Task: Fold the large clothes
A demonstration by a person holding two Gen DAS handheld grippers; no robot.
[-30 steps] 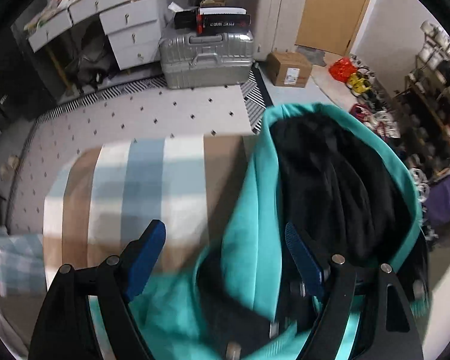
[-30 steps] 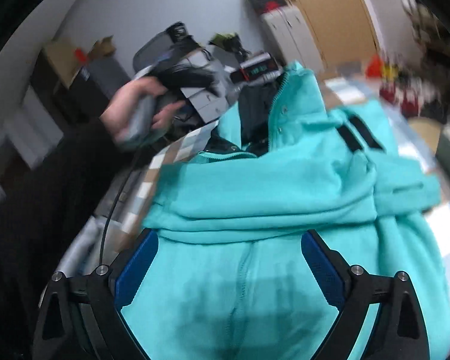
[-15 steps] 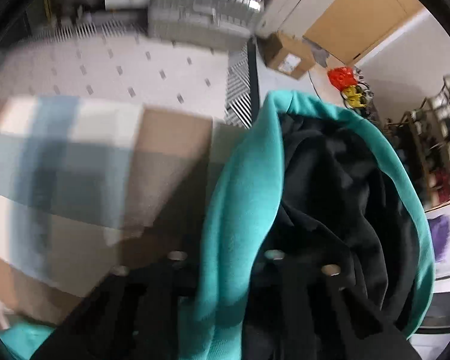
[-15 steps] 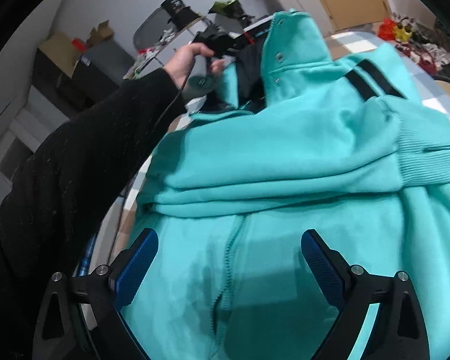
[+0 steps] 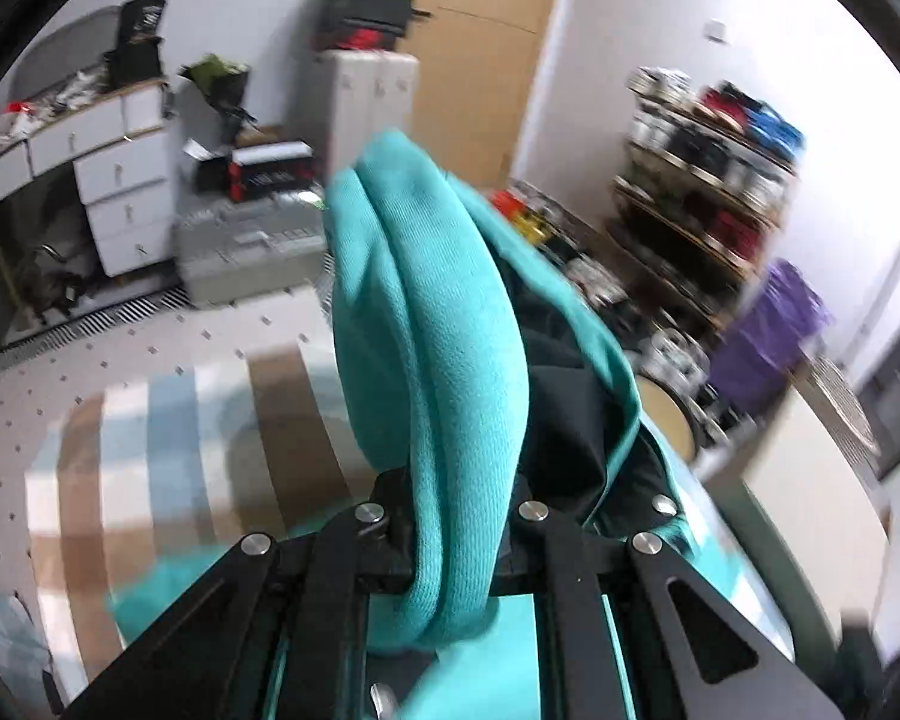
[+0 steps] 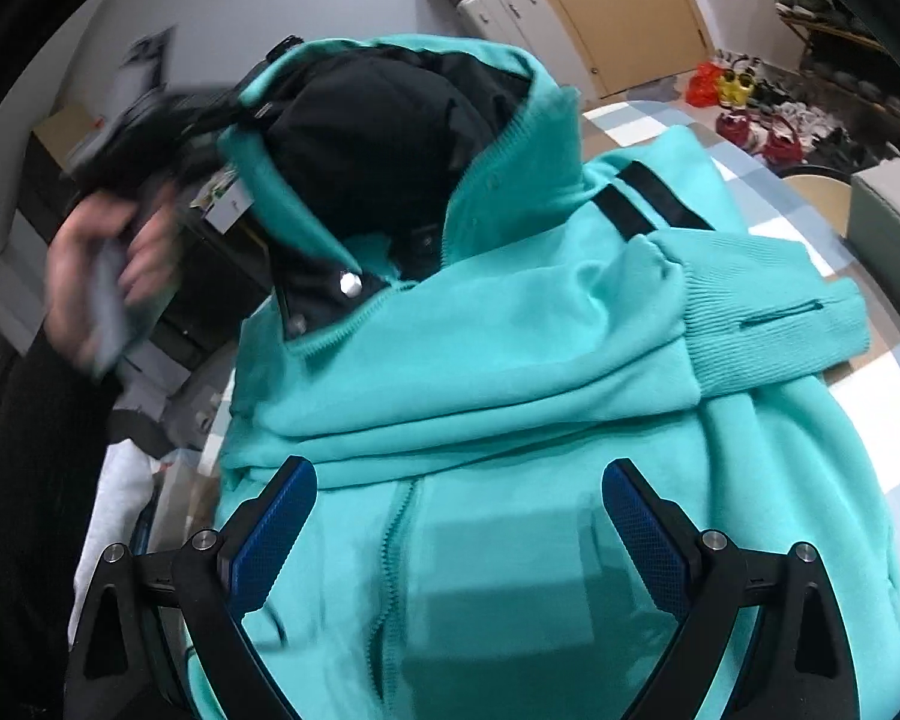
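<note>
Two claws: my left claw (image 5: 450, 546) pinches the soft, floppy hoodie (image 6: 510, 360) by its hood edge; my right claw (image 6: 459, 531) hangs open above its front.

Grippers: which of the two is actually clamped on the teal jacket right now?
The left gripper: it is shut on a bunched fold at the hood edge of the teal jacket. The right gripper hangs open above the jacket front, gripping nothing.
</note>
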